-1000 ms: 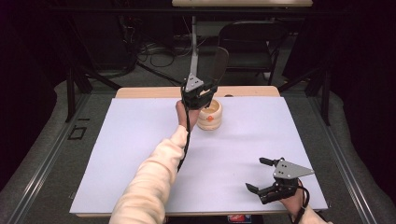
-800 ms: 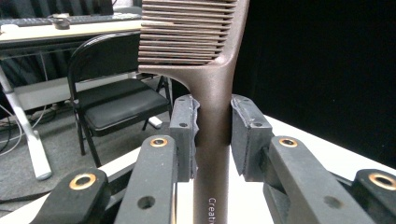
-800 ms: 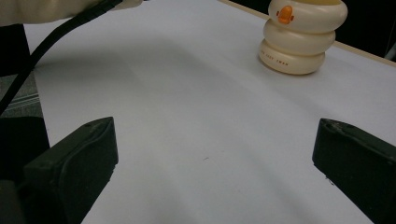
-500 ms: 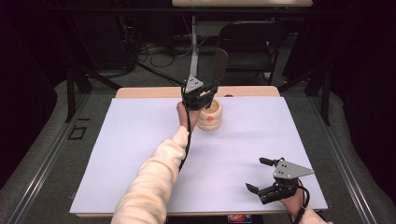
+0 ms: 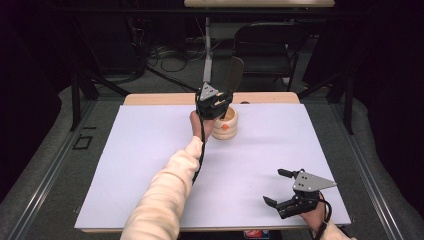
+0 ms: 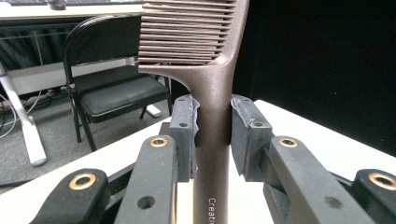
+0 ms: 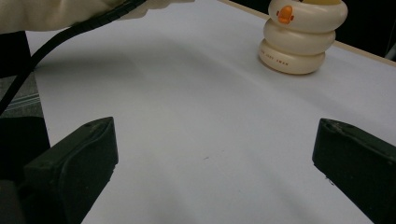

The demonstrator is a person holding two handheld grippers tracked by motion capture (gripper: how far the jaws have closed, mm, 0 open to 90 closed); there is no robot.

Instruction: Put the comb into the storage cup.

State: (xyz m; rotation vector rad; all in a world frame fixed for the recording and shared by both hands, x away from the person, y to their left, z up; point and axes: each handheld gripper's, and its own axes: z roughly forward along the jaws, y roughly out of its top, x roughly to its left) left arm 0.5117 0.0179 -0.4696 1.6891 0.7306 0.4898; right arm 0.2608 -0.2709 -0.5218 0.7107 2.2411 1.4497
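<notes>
Here, line by line:

Left gripper: one, the left gripper (image 5: 216,103), held at the far side of the table above the holder; its two jaws are closed partway and clamp the comb's handle between their pads (image 6: 187,122), one pad on each side.

Comb: one brown comb (image 6: 212,70), gripped by its handle; it stands upright out of the left gripper, its toothed part above the jaws and away from the hand. In the high view the teeth (image 5: 234,74) rise beyond the gripper, over the table's far edge.

Holder: one cream holder (image 5: 225,125) made of three stacked rings, with one orange beak mark on its front; it stands just below and beside the left gripper, close to the hand. From the right gripper it sits well ahead, far off across the sheet (image 7: 303,39).

Right gripper: one, the right gripper (image 5: 285,192), near the table's near right corner, well apart from the holder and the comb; its two jaws stand wide apart with nothing between them, only bare white sheet ahead.

Hands: two, one on each gripper; the left arm wears a pale sleeve (image 5: 165,195) stretching from the near edge toward the holder.

Cable: one black cable (image 5: 200,160) runs along the left sleeve.

Table: one table (image 5: 150,99) with one white sheet (image 5: 125,165) covering most of it.

Chair: one black folding chair (image 6: 107,79) beyond the left gripper, behind the comb.
</notes>
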